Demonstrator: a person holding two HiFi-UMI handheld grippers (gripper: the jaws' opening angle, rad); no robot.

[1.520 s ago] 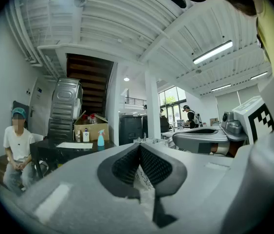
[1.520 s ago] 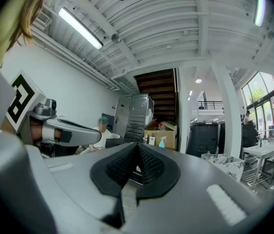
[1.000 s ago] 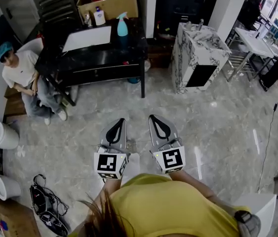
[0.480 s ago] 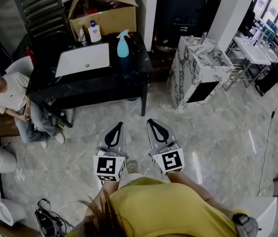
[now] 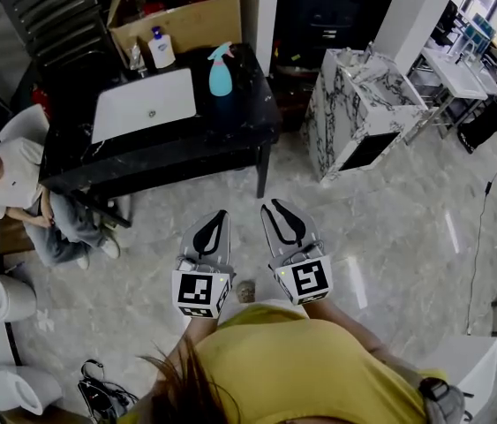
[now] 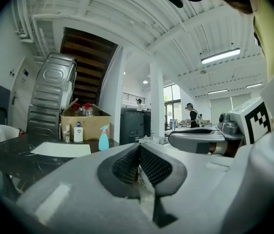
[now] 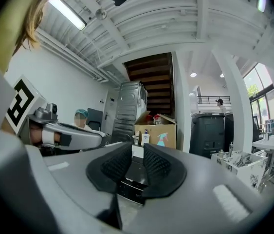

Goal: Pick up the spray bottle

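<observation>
– Distance was the trouble, then? The teal spray bottle (image 5: pixel 220 71) stood upright on the black table (image 5: pixel 230 140), well ahead of both grippers.
– Yes. The left gripper (image 5: pixel 217 221) had its jaws together and empty. The right gripper (image 5: pixel 276 210) showed a narrow gap, opening, with nothing between the pads. It probably needed to spread wide first, then come in level at the bottle's body.

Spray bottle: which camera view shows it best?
The head view: the spray bottle stands whole and unobstructed on the black table. The left gripper view shows it small and far off; the right gripper view shows it smaller, in front of the cardboard box.
</observation>
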